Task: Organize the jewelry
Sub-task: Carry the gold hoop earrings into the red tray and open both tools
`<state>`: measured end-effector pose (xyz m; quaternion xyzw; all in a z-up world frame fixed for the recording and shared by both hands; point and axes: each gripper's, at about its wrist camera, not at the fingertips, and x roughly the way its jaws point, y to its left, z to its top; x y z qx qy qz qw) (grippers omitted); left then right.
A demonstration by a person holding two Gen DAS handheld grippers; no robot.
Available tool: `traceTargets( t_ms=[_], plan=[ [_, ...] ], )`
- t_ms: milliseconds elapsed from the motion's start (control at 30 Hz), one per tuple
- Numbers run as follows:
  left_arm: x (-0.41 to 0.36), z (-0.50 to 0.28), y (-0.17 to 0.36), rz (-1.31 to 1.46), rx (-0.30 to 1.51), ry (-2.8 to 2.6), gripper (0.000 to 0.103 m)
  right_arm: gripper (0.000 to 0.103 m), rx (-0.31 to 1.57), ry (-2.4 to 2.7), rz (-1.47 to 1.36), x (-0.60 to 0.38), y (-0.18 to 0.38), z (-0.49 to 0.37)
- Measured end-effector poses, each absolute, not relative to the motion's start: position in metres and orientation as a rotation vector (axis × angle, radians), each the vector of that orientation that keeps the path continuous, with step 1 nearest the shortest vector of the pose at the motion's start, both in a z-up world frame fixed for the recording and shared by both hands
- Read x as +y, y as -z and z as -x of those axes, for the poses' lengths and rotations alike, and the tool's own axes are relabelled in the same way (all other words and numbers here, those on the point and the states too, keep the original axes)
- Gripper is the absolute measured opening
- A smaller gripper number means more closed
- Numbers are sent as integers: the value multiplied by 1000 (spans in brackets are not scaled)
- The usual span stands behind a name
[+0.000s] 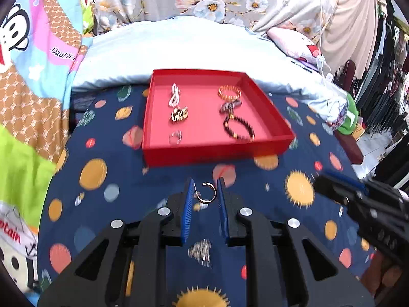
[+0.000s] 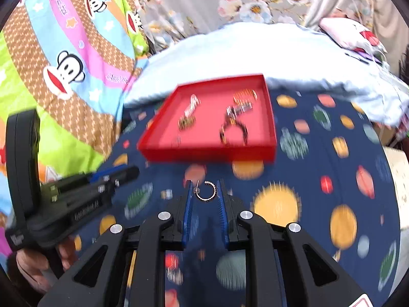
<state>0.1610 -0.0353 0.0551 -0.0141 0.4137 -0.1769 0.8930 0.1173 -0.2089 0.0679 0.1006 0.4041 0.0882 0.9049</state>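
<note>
A red tray [image 1: 214, 151] sits on a navy planet-print cloth and shows again in the right wrist view [image 2: 204, 153]. It holds several pieces: a white chain [image 1: 174, 95], a gold bracelet [image 1: 229, 92], a dark bead bracelet [image 1: 239, 128], a clear ring [image 1: 175, 137]. My left gripper [image 1: 205, 195] is shut on a gold hoop earring [image 1: 207, 192] above the cloth, short of the tray's near wall. My right gripper [image 2: 205, 195] is shut on another hoop earring [image 2: 206, 191], also short of the tray. Each gripper shows in the other's view, the right one [image 1: 358, 199] and the left one [image 2: 112, 176].
A small sparkly piece [image 1: 200, 252] lies on the cloth under my left gripper. A pale blue pillow [image 1: 179, 48] lies behind the tray. A cartoon monkey blanket [image 2: 64, 64] is piled at the left. The cloth's edge drops off at the right [image 1: 358, 158].
</note>
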Motion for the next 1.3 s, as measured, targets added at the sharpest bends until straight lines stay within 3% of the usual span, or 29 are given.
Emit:
traceTargets(
  t_ms=[267,533,1067,1133,1300],
  plan=[
    [-56,-250,-78,45,853,396,18,17,850,-219,-246,-220,-81,-239],
    [-71,-350,-55,93,951,367,18,17,977,-238,-395,-232,-38,-343],
    [-87,-420,-3,56,1061,298,18,19,1094,-216,-396,-218,7,-397],
    [-88,-422,-1,57,1071,283,21,19,1090,-201,-376,-217,6,-397],
    [-78,-421,0,63,1059,236,51,20,1060,-172,-351,-220,0,-393]
  ],
)
